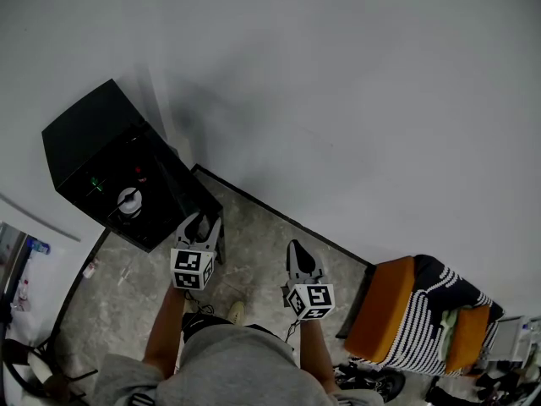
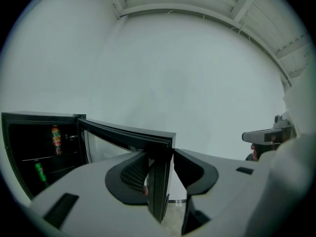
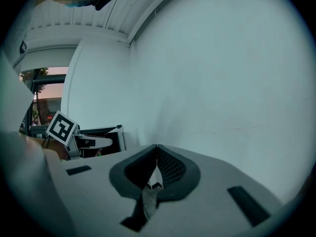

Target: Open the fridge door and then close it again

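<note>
Left gripper view: your left tool (image 2: 160,154) is clamping the open fridge door (image 2: 128,133) by its edge; your right tool (image 3: 156,149) is hovering right of that door, shut and empty.

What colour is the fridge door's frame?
Black. The fridge door shows best in the left gripper view.

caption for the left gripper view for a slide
Left tongs clamp the free edge of the black glass-fronted fridge door, swung open from a small black fridge holding cans.

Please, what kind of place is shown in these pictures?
Probably a sparse indoor room: a bare white wall, a mottled stone floor, a small black fridge with its door open, and an orange seat.
</note>
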The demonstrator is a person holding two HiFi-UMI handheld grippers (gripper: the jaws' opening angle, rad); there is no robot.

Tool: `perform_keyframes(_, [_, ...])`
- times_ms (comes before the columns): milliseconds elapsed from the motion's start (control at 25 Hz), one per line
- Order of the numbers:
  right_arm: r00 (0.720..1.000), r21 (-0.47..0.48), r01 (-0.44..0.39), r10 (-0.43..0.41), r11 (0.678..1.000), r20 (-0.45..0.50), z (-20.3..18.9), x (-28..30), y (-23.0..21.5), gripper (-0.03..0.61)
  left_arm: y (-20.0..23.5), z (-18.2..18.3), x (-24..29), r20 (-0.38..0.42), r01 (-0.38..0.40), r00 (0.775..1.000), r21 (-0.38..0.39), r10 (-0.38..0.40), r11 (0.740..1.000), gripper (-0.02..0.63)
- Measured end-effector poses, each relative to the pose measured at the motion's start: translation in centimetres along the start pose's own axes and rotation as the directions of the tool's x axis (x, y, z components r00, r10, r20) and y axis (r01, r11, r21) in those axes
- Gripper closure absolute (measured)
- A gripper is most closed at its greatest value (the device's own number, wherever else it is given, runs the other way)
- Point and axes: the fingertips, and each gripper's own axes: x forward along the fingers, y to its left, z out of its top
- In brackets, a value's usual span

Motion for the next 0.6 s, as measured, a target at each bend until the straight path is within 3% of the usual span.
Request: perform_keyframes(600, [1.0, 0.006, -0.022, 0.022, 1.0, 0.002, -0.1, 0.45, 0.46, 0.554, -0.32, -0.01, -0.41, 0.002, -0.001, 1.0, 0.028, 0.001, 1.0, 0.453])
